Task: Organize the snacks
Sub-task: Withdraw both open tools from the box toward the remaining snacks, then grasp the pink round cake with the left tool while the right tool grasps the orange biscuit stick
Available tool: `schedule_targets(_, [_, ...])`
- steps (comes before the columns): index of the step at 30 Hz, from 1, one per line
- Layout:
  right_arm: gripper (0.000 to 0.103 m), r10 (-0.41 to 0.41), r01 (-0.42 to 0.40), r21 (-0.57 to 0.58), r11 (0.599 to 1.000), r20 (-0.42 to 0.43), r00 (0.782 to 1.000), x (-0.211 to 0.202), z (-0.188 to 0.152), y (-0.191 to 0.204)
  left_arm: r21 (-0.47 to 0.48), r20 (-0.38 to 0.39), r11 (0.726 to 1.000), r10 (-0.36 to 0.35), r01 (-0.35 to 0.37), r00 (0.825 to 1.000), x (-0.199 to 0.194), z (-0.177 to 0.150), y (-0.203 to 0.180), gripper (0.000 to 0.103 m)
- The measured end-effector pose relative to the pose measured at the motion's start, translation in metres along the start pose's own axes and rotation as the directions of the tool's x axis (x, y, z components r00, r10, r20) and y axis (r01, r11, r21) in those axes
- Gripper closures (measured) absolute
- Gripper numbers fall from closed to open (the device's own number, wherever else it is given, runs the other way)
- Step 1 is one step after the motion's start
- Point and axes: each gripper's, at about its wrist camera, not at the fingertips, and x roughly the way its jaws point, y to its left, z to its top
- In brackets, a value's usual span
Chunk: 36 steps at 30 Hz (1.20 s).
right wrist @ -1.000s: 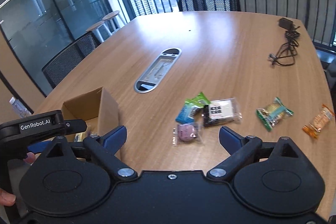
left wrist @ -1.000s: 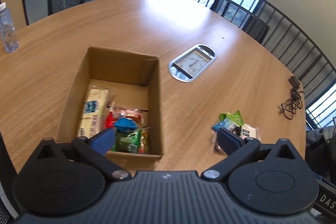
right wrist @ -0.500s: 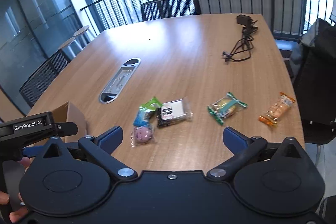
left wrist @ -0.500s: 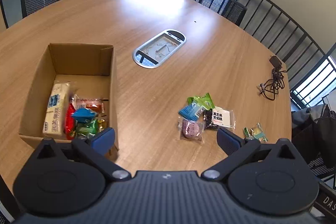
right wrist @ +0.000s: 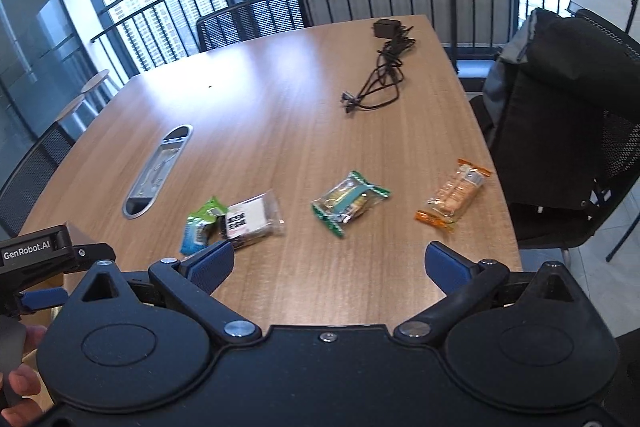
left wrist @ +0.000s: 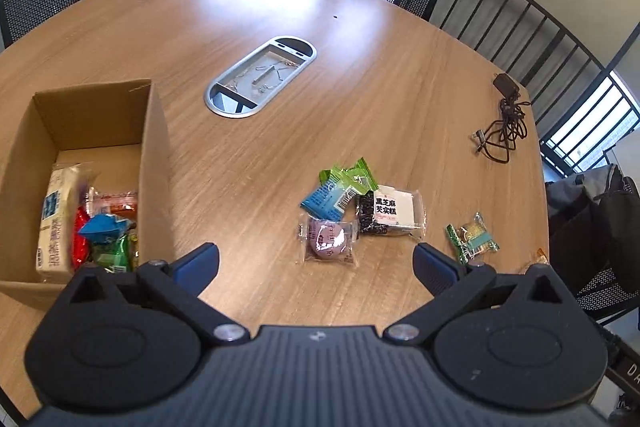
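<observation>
So starting at the left, the cardboard box sits on the wooden table with a handful of packets already in it: a long white one, a red one, a blue one and some green stuff. A second ago the left wrist view looked almost straight down into that box; now the box has slid off to the left edge of that view and the loose snacks are front and centre, so both hands have swung rightwards from the box toward the pile. The left gripper is wide open with nothing in it, hovering just short of the pink round snack, with the blue-and-green packet and the black sesame cake pack bunched right behind it, touching or overlapping. Further right, the right gripper has just finished opening up — jaws fully spread, empty, nothing between them — and it's pointed at the green-ended packet, with the orange cracker pack off on its own near the table's right edge. A black charger cable lies well beyond all that. My read: last drop-off is done, and it's lining up the next pickup — five packets left by my count.
</observation>
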Motion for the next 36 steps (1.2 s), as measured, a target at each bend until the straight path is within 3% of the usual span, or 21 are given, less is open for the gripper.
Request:
schedule_targets(10, [0.0, -0.079, 0.081, 0.045, 0.996, -0.035, 0.996, 0.03, 0.002, -0.02, 0.021, -0.058, 0.999, -0.027, 0.028, 0.998, 0.046, 0.01, -0.006, 0.003])
schedule_targets(24, [0.001, -0.174, 0.183, 0.094, 0.979, -0.099, 0.98, 0.08, 0.008, -0.042, 0.055, -0.14, 0.998, -0.011, 0.019, 0.99, 0.116, 0.013, -0.014, 0.007])
schedule_targets(32, [0.005, -0.212, 0.227, 0.118, 0.967, -0.128, 0.969, 0.107, 0.013, -0.058, 0.064, -0.169, 0.998, 0.012, -0.001, 0.986, 0.143, 0.013, -0.012, 0.016])
schedule_targets(36, [0.006, -0.226, 0.242, 0.126, 0.962, -0.133, 0.965, 0.121, 0.018, -0.062, 0.07, -0.191, 0.998, 0.021, -0.008, 0.981, 0.151, 0.013, -0.014, 0.029])
